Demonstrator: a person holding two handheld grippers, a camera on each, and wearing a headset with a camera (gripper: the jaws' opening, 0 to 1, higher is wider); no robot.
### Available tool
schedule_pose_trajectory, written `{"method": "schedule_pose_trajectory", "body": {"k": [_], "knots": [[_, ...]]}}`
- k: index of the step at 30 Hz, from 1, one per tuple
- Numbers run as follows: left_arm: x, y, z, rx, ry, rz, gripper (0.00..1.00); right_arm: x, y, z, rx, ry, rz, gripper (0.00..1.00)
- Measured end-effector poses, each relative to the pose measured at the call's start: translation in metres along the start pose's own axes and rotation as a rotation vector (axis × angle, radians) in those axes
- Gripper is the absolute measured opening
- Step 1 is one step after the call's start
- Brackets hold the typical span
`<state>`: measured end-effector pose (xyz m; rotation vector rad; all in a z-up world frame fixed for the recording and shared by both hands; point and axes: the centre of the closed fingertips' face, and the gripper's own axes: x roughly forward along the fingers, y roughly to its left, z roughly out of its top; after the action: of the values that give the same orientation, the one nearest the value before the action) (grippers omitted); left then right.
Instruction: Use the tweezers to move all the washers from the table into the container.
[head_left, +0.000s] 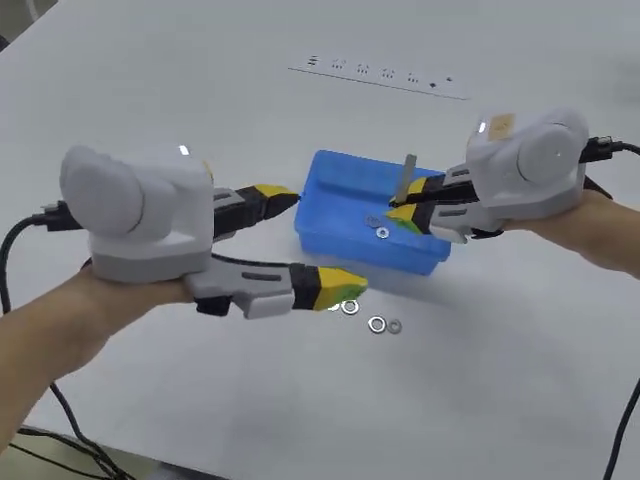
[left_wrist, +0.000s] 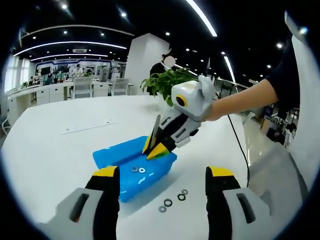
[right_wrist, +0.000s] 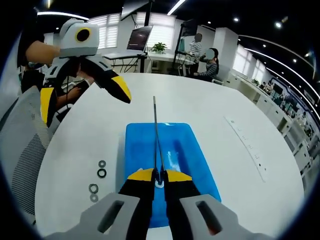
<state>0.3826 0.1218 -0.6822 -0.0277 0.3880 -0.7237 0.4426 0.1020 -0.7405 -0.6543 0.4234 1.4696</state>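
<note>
Left gripper (head_left: 312, 240) is hanging in the lower left of the head view, its jaws spread wide with nothing between them and its yellow tips pointing toward the middle of the frame. I am holding the right gripper (head_left: 402, 212) at the right side of that view. Its jaws are pinching together on the tweezers (head_left: 410, 172), which are sticking up past the yellow tips as a thin grey strip over the right part of the blue container (head_left: 335, 225).

In the right gripper view the tweezers are running straight up the centre of the frame, over the container and past its far edge. I cannot tell whether their tips are carrying anything.

Four washers (right_wrist: 102, 173) are lying on the white table (head_left: 500, 380), left of the container in that view and apart from it. In the head view they are sitting just below the container, beside the left gripper's lower jaw tip, with one partly hidden behind it. Two more are lying inside the container near its middle, just under the right gripper's tips.

A power strip (head_left: 380, 75) is lying at the top of the head view, well apart from the container.
</note>
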Motion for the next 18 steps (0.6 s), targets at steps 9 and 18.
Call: {"method": "schedule_pose_trajectory", "body": {"k": [9,18], "knots": [[0.04,0.006,0.027,0.075,0.011,-0.062,0.5,-0.005,0.008,0.005,-0.039,0.001,0.012,0.08],[0.049,-0.006,0.039,0.169,0.032,-0.14,0.24,-0.007,0.015,0.008,-0.084,0.009,0.026,0.08]]}}
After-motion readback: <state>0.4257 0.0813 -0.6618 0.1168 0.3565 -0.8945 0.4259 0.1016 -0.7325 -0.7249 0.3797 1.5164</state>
